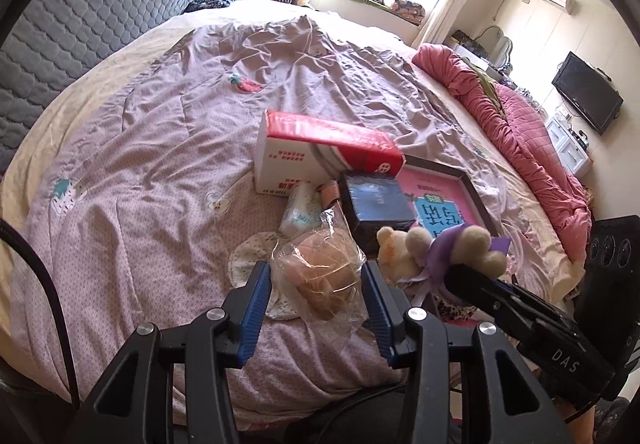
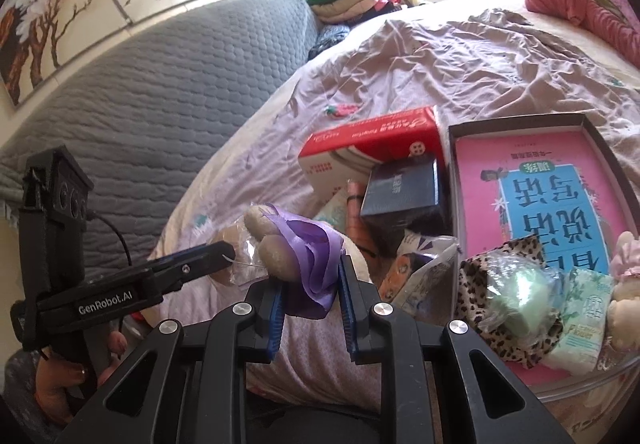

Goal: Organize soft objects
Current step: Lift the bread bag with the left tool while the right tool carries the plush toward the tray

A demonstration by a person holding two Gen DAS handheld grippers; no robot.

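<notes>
A tan, bun-like soft thing in a clear plastic bag (image 1: 320, 276) sits between the blue pads of my left gripper (image 1: 316, 284), which is shut on it just above the bedspread. A cream plush bear with a purple ribbon (image 1: 400, 250) hangs from my right gripper (image 1: 460, 278) at the right. In the right wrist view my right gripper (image 2: 312, 300) is shut on the bear's purple ribbon (image 2: 316, 260), with the bear's paws (image 2: 276, 256) to its left. My left gripper (image 2: 220, 250) reaches in from the left, held by a hand.
On the lilac bedspread (image 1: 140, 183) lie a red and white box (image 1: 320, 151), a dark blue box (image 1: 378, 203), a tissue pack (image 1: 300, 207) and a round cloth pad (image 1: 252, 256). A dark tray (image 2: 520, 121) holds a pink book, leopard-print cloth (image 2: 500, 328) and a bagged green ball (image 2: 520, 296).
</notes>
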